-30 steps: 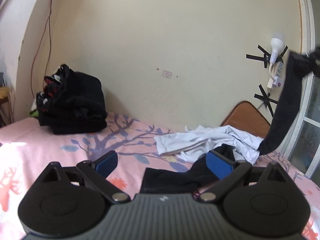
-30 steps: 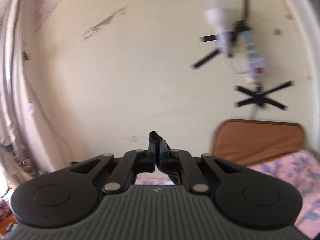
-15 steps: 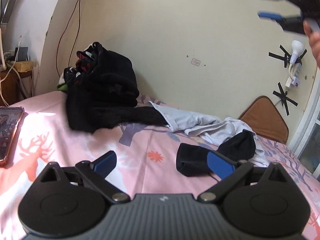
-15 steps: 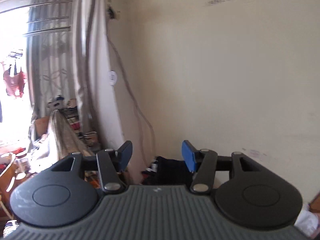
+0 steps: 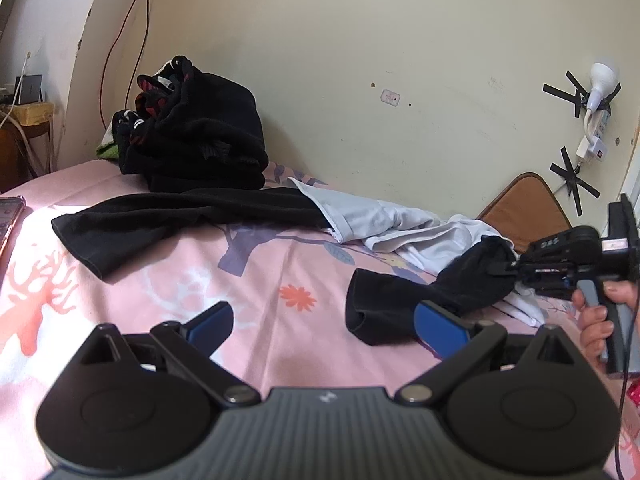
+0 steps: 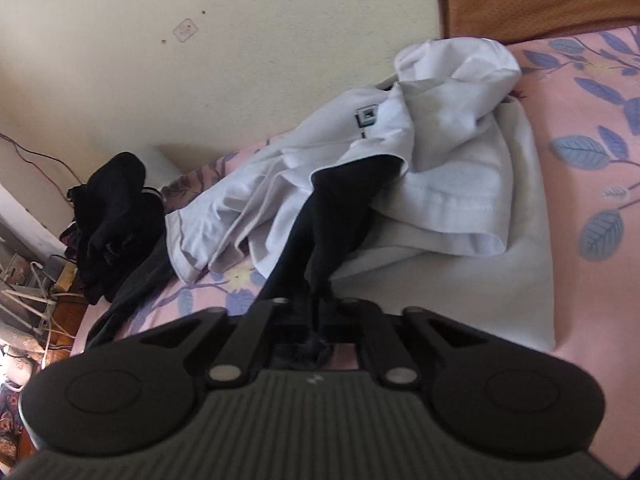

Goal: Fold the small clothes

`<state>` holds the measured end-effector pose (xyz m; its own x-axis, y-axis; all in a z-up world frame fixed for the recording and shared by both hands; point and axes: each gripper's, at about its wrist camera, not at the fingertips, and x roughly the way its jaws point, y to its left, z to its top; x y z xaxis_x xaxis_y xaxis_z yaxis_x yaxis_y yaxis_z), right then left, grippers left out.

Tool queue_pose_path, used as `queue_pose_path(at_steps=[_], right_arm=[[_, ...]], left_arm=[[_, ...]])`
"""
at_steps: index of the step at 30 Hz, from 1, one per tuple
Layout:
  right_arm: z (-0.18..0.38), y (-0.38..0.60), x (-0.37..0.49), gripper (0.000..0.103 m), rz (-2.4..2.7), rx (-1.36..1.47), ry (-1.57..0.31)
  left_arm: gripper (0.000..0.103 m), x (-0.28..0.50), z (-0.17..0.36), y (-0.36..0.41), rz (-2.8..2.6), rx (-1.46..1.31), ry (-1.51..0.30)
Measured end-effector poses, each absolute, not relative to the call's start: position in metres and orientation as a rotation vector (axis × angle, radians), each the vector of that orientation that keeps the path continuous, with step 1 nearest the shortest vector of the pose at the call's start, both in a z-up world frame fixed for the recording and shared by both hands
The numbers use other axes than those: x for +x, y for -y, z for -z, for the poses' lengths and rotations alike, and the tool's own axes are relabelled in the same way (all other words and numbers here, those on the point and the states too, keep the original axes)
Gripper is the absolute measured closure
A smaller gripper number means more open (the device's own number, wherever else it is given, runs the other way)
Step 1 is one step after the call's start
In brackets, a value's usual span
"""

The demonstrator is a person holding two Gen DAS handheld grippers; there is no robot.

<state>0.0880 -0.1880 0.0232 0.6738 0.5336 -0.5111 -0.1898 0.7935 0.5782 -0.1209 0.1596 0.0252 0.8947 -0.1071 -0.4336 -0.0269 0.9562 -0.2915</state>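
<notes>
At the far left edge of the pink bedsheet printed with deer and leafy branches, a phone in a clear case lies flat. Behind it, against the cream wall, sits a heap of folded black clothes with red and white trim. In front of that heap a long black garment is spread flat across the sheet, one end running under a crumpled white T-shirt. The left gripper hovers low over the sheet with its blue-padded fingers spread wide and nothing between them. Just beyond its right pad lies a small black cloth piece, one end loose on the sheet and the other end draped over the white shirt. There the right gripper, gripped by a person's hand, has its jaws closed down on the black cloth; in the right wrist view the dark fabric runs from between the pinched fingers up across the white shirt. Farther right, a brown cushion leans at the wall, below a power strip and a white bulb taped up with black crosses.
</notes>
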Motion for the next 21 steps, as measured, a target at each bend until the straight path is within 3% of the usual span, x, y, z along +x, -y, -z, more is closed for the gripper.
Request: queue_pose_path(at_steps=[6, 10, 11, 14, 18, 21], right_arm=[[-0.095, 0.319, 0.017, 0.098, -0.325, 0.491, -0.479], [-0.123, 0.429, -0.022, 0.097, 0.078, 0.345, -0.356], [-0.124, 0.446, -0.023, 0.095, 0.173, 0.286, -0.358], [-0.096, 0.486, -0.017, 0.056, 0.561, 0.084, -0.44], [-0.073, 0.472, -0.036, 0.056, 0.281, 0.295, -0.405], [-0.07, 0.388, -0.014, 0.056, -0.041, 0.227, -0.442]], left_arm=[[0.003, -0.109, -0.029, -0.154, 0.054, -0.268, -0.487], [0.003, -0.096, -0.027, -0.14, 0.079, -0.275, -0.496], [0.003, -0.093, -0.026, -0.136, 0.086, -0.284, -0.5], [0.003, -0.089, -0.023, -0.125, 0.118, -0.31, -0.514], [0.003, -0.09, -0.021, -0.112, 0.13, -0.262, -0.53], [0.003, -0.089, -0.019, -0.11, 0.134, -0.249, -0.553]])
